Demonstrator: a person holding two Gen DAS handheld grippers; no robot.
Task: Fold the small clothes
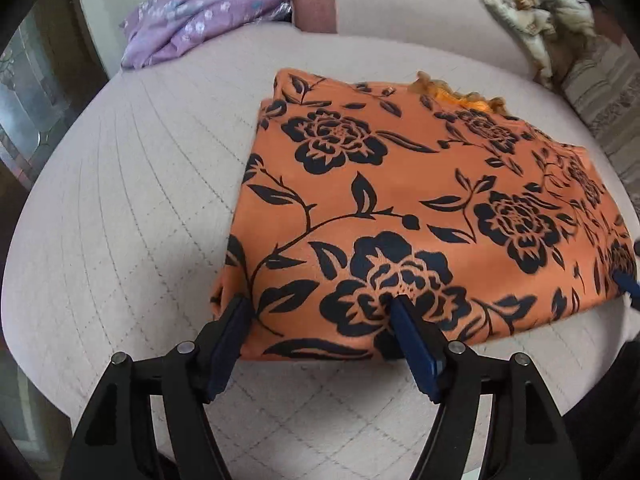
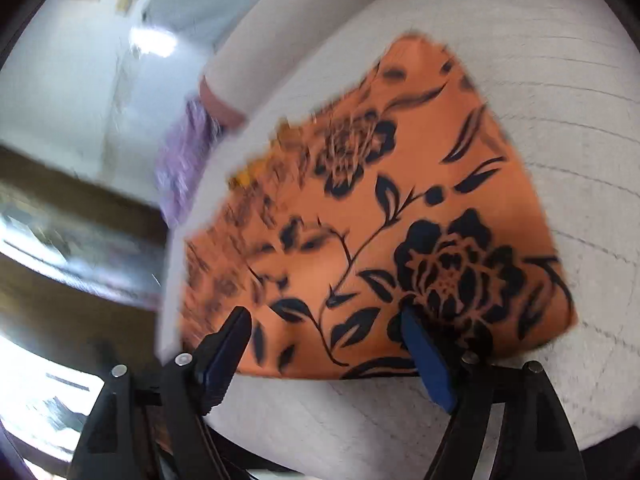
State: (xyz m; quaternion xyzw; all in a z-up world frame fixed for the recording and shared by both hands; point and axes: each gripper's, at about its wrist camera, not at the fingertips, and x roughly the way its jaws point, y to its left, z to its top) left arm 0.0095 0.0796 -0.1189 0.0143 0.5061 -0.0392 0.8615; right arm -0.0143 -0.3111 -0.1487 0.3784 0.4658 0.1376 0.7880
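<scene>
With the orange floral garment (image 1: 420, 208) lying folded on the quilted cushion (image 1: 132, 208), both the left gripper (image 1: 320, 308) and right gripper (image 2: 326, 320) have fingers apart over its near edge, so pinch every layer before lifting.

it was a home, likely a living room: a pale quilted sofa seat (image 1: 132, 184) with a padded backrest (image 1: 400, 4), a crumpled lilac floral garment (image 1: 200, 16) and a beige patterned blanket (image 1: 536, 20) left lying on it.
</scene>
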